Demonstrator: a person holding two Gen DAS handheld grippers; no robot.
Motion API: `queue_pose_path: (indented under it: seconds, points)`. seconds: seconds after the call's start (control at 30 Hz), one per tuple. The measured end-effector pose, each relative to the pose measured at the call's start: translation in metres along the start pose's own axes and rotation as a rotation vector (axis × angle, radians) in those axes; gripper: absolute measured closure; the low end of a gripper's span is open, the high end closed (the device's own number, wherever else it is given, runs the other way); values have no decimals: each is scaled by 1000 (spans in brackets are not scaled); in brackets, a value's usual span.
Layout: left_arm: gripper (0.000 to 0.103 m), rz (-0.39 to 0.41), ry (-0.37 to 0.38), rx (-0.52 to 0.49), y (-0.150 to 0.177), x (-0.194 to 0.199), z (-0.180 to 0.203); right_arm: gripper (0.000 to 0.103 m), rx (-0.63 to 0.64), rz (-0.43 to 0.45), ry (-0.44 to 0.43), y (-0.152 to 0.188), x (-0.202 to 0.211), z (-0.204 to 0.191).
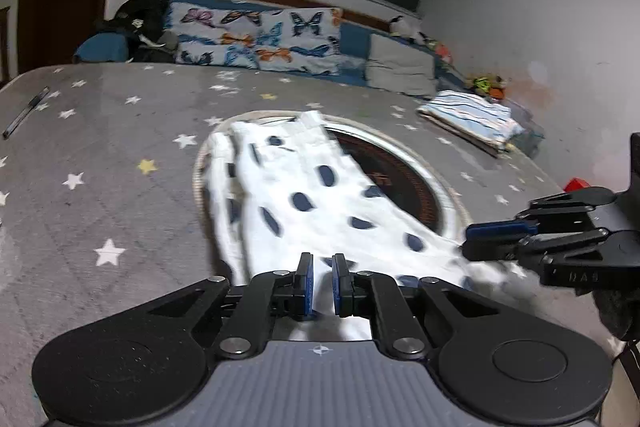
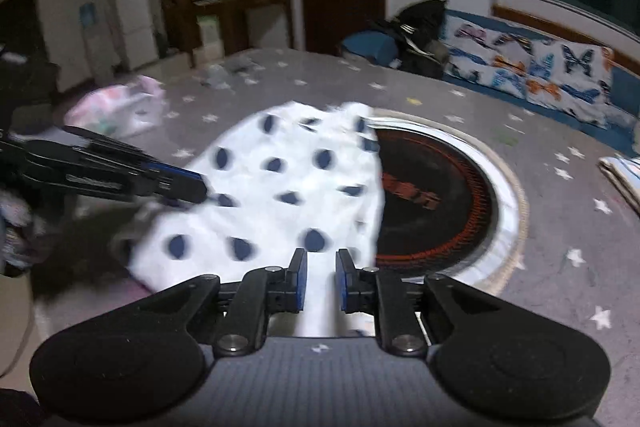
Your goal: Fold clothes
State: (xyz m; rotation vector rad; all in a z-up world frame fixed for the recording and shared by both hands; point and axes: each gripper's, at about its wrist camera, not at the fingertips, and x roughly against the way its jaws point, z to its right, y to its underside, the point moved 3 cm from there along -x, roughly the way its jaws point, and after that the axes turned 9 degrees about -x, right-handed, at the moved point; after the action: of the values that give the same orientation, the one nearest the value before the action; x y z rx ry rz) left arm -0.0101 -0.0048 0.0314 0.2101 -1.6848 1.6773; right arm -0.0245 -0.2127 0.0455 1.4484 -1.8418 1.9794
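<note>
White garment with dark blue spots [image 1: 320, 203] lies spread on the grey star-print tablecloth [image 1: 92, 155], its far part draped over the round black inset [image 2: 436, 203] at the table centre

Left gripper [image 1: 322, 283] — jaws nearly closed, near hem of the garment pinched between the blue pads

Right gripper [image 2: 321, 279] — narrow gap; white cloth runs between the pads, but whether they press on it cannot be told

Folded striped clothes [image 1: 476, 119] sit well apart at the table's far right edge

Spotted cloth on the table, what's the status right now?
Left gripper pinching spotted cloth at its near edge. Right gripper slightly apart, cloth between its pads. Cloth lies partly over round hotplate.
</note>
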Motion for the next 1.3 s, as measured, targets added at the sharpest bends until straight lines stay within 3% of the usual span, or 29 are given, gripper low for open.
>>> queue_pose_path:
  seconds: [0.23, 0.6, 0.63, 0.73, 0.77, 1.1, 1.17, 1.3]
  points:
    - [92, -46, -24, -9, 20, -1, 0, 84, 14, -40, -12, 23, 1, -7]
    - [91, -23, -64, 50, 27, 16, -2, 78, -29, -39, 7, 31, 8, 3]
    - [88, -16, -72, 62, 28, 19, -2, 78, -30, -38, 5, 32, 8, 3]
    - [66, 5, -109, 89, 31, 29, -1, 64, -40, -18, -5, 30, 14, 2]
    - [64, 11, -125, 96, 32, 32, 0, 63, -38, -11, -6, 28, 16, 2]
    - [67, -45, -103, 129, 48, 32, 6, 61, -57, 25, 2, 26, 26, -1]
    - [79, -50, -81, 122, 49, 33, 9, 61, -56, 32, 5, 25, 28, -2]
    - [88, -56, -50, 105, 49, 33, 19, 61, -58, 47, 13, 23, 33, -2]
